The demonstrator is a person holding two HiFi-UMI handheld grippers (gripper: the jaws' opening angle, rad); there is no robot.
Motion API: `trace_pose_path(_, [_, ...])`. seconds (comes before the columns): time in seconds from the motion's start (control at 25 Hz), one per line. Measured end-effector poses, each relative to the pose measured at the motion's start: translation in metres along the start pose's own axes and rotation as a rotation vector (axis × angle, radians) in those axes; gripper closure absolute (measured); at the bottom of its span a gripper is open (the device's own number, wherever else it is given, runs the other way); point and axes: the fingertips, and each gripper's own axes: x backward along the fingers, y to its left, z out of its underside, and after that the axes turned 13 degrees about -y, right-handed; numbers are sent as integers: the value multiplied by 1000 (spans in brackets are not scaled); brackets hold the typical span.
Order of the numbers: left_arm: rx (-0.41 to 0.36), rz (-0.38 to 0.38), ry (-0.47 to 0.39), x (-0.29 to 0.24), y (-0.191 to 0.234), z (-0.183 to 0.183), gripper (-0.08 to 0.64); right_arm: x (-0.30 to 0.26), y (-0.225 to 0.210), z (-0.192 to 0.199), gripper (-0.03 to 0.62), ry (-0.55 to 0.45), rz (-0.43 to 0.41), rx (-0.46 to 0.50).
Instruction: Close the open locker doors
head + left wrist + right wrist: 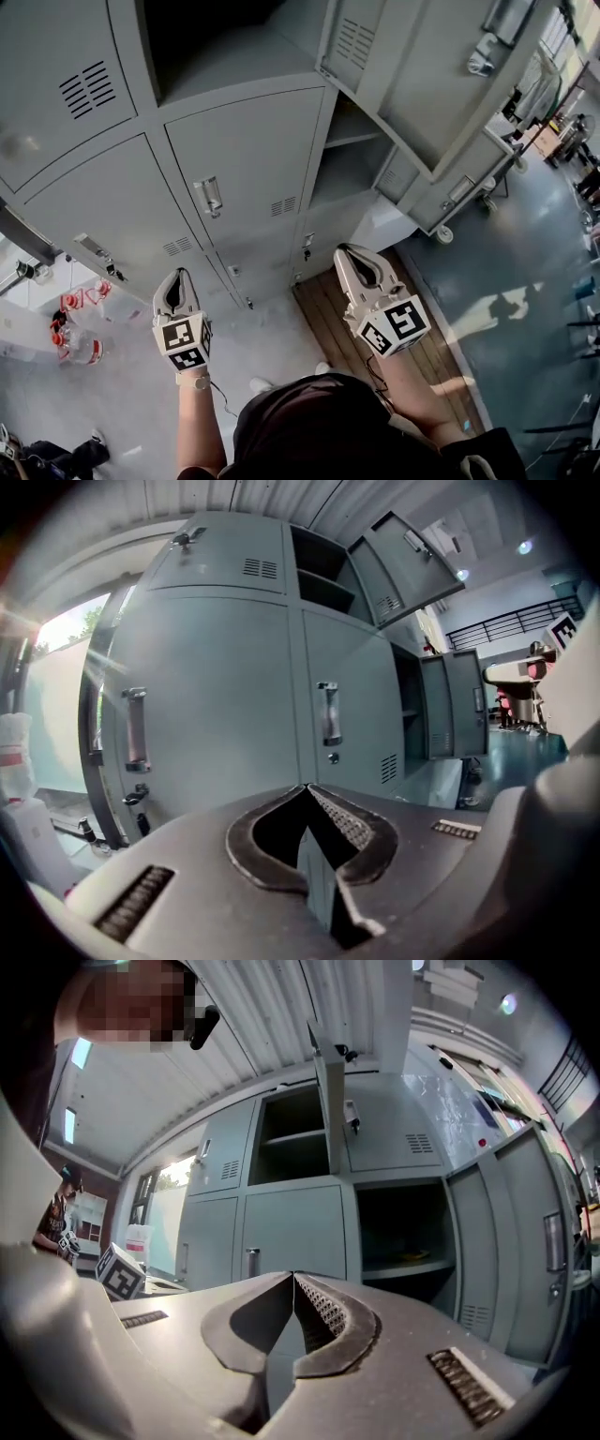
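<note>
The grey steel locker bank (234, 169) fills the view ahead. On its right side the vented upper door (422, 84) and the lower door (473, 173) stand swung out from dark compartments. The left tool (178, 277) and right tool (352, 255), jaws together and empty, point toward it.

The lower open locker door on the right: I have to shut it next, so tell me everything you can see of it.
The lower open door is a grey metal panel, upright, swung wide from its dark compartment and hinged on that side. It has a vertical handle near its free edge and vent slits low down. Nothing touches it.
</note>
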Motion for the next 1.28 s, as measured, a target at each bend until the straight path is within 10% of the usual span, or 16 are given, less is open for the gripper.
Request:
trace_pose_path(0.68, [15, 332, -179, -30, -188, -121, 541, 34, -67, -136, 558, -215, -2, 177])
trace_pose_path(1.28, [4, 355, -194, -33, -209, -144, 540, 3, -55, -197, 456, -304, -148, 170])
